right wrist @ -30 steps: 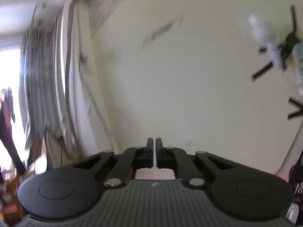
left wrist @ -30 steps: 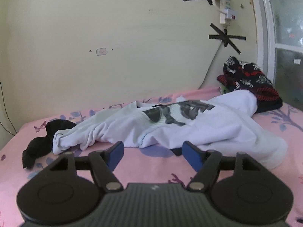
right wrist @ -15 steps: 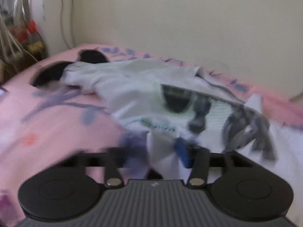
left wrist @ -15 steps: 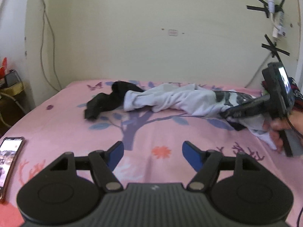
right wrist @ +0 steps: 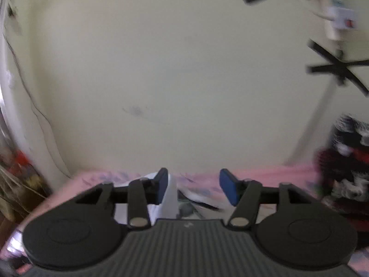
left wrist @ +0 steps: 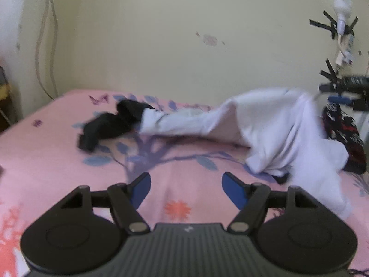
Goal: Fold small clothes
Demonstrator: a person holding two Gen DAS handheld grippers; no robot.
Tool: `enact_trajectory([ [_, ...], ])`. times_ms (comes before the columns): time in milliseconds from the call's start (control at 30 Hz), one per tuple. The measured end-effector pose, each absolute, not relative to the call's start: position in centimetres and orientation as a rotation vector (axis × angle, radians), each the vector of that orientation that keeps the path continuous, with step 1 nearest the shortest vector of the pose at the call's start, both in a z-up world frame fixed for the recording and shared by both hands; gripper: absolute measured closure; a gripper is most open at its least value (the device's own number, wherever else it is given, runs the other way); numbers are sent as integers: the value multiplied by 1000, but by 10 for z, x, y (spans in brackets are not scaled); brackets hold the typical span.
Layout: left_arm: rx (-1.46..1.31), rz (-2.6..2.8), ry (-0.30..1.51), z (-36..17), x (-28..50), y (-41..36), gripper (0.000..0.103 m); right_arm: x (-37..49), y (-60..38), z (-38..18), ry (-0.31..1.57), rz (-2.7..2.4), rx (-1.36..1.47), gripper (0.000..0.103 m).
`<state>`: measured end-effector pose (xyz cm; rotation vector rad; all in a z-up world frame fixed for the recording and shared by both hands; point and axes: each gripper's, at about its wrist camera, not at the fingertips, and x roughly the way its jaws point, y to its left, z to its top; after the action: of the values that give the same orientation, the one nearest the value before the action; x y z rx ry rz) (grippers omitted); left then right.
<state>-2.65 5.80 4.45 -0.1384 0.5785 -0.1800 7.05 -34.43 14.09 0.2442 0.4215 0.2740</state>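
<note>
A white shirt (left wrist: pixel 265 127) lies crumpled on the pink bed (left wrist: pixel 57 152), its right part raised up toward my right gripper (left wrist: pixel 346 94) at the right edge of the left wrist view. My left gripper (left wrist: pixel 185 184) is open and empty, low over the bed, short of the shirt. In the right wrist view my right gripper (right wrist: pixel 192 184) stands open, high and facing the wall, with white shirt cloth (right wrist: pixel 170 198) draped against its left finger (right wrist: pixel 161 184). A black garment (left wrist: pixel 110 124) lies at the shirt's left end.
A black, red and white patterned garment (left wrist: pixel 343 133) sits at the bed's right back corner, also in the right wrist view (right wrist: pixel 346 173). The cream wall (left wrist: pixel 173 34) runs behind the bed, with a taped bulb and cable (left wrist: pixel 341 18) at right. Wires (left wrist: pixel 43 46) hang at left.
My right gripper has opened and risen from low over the shirt to face the wall, lifting the shirt's right side. My left gripper's view has shifted closer and blurred; its jaws stay open.
</note>
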Motion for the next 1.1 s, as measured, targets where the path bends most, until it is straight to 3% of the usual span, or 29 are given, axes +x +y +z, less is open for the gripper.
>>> enact_trajectory([
  [200, -159, -286, 663, 35, 10, 29, 25, -2, -349, 86, 476, 415, 204, 48],
  [300, -194, -352, 705, 30, 30, 6, 19, -32, -339, 63, 504, 448, 121, 40],
  [433, -250, -412, 753, 20, 60, -27, 19, -39, -323, 30, 584, 459, 51, 38],
  [467, -248, -404, 758, 19, 66, -34, 35, -35, -321, 25, 588, 452, 55, 38],
  [500, -226, -393, 766, 16, 72, -42, 74, -32, -320, 19, 590, 448, 59, 43],
  [533, -202, -386, 789, 15, 78, -46, 92, -27, -318, 16, 593, 429, 56, 72],
  [567, -199, -370, 811, 15, 82, -44, 95, -25, -319, 17, 592, 400, 54, 103],
  [767, -212, -379, 685, 73, 23, 31, 96, -49, -370, 70, 411, 381, 189, 103],
  [933, -258, -374, 586, 137, -75, 130, 95, -107, -421, 119, 247, 714, 248, 101],
  [967, -247, -351, 562, 148, -91, 146, 91, -117, -429, 123, 234, 822, 255, 94],
  [1000, -237, -318, 532, 155, -111, 163, 79, -126, -437, 124, 238, 904, 262, 90],
  [1033, -229, -273, 502, 162, -122, 175, 63, -131, -444, 125, 231, 931, 265, 53],
  [1067, -225, -203, 453, 167, -134, 188, 25, -136, -451, 125, 198, 883, 270, 39],
  [1100, -230, -136, 402, 169, -141, 199, 9, -139, -456, 125, 153, 797, 268, 39],
])
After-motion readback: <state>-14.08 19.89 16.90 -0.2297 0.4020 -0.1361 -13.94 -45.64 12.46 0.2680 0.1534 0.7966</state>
